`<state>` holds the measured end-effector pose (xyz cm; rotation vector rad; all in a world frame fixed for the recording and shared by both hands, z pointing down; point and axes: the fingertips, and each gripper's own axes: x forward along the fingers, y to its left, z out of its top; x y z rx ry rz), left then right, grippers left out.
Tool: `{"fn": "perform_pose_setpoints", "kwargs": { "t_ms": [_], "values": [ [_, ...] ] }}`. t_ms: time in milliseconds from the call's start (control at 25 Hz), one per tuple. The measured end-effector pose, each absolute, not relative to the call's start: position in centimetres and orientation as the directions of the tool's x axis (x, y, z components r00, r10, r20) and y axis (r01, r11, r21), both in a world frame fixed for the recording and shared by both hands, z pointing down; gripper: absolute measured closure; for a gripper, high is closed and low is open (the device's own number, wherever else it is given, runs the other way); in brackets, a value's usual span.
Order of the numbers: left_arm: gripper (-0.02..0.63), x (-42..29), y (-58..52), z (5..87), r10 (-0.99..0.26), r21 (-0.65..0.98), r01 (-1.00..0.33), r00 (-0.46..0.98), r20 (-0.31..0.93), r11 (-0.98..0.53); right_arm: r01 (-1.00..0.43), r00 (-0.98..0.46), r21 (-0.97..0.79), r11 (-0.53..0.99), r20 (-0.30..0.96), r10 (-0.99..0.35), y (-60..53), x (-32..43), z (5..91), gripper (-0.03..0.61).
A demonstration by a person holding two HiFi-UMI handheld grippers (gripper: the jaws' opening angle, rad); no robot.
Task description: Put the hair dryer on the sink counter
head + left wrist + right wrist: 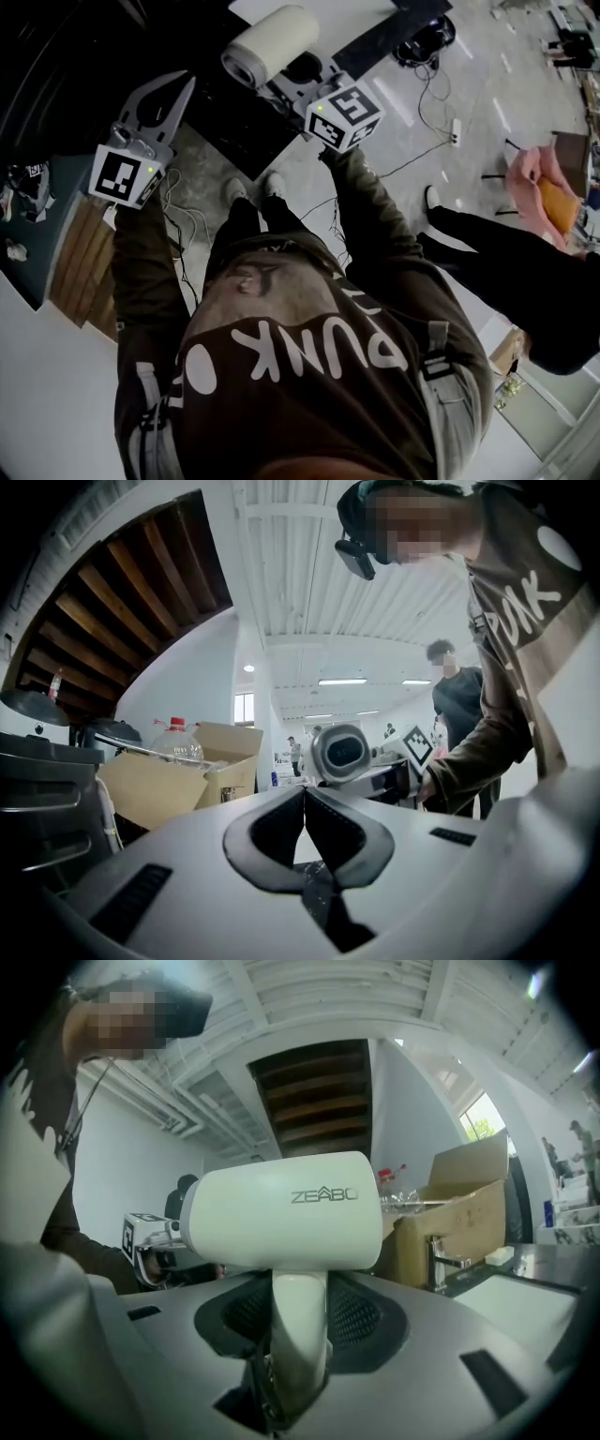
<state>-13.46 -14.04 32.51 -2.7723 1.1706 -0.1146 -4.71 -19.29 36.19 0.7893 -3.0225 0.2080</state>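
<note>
A white hair dryer (272,45) (281,1211) is held up by its handle, with my right gripper (298,86) (300,1330) shut on that handle. The barrel lies crosswise above the jaws, print facing the camera. My left gripper (181,86) (303,796) is raised at the left with its jaws closed together and nothing between them. From the left gripper view the dryer (342,754) shows nozzle-on, a little apart from that gripper. A sink (525,1299) with a chrome faucet (441,1262) lies to the right in the right gripper view.
An open cardboard box (461,1206) (178,775) with a plastic bottle (175,741) stands by the faucet. A wooden stair underside (122,621) is overhead. Another person in black (511,258) stands at my right. Cables and a power strip (455,131) lie on the floor.
</note>
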Motion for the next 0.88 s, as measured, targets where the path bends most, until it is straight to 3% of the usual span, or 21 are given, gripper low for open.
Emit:
{"fn": "perform_pose_setpoints", "kwargs": {
  "t_ms": [520, 880],
  "values": [
    [0.609, -12.6, -16.8, 34.5, -0.729, -0.128, -0.722, 0.684, 0.020, -0.680, -0.458, -0.833, -0.243, 0.855, 0.454, -0.317, -28.8, -11.0, 47.1, 0.417],
    [0.609, -12.9, -17.2, 34.2, -0.739, -0.116, -0.734, 0.674, 0.007, -0.670, -0.504, -0.566, -0.257, 0.825, 0.819, -0.091, -30.7, -14.3, 53.6, 0.416]
  ]
}}
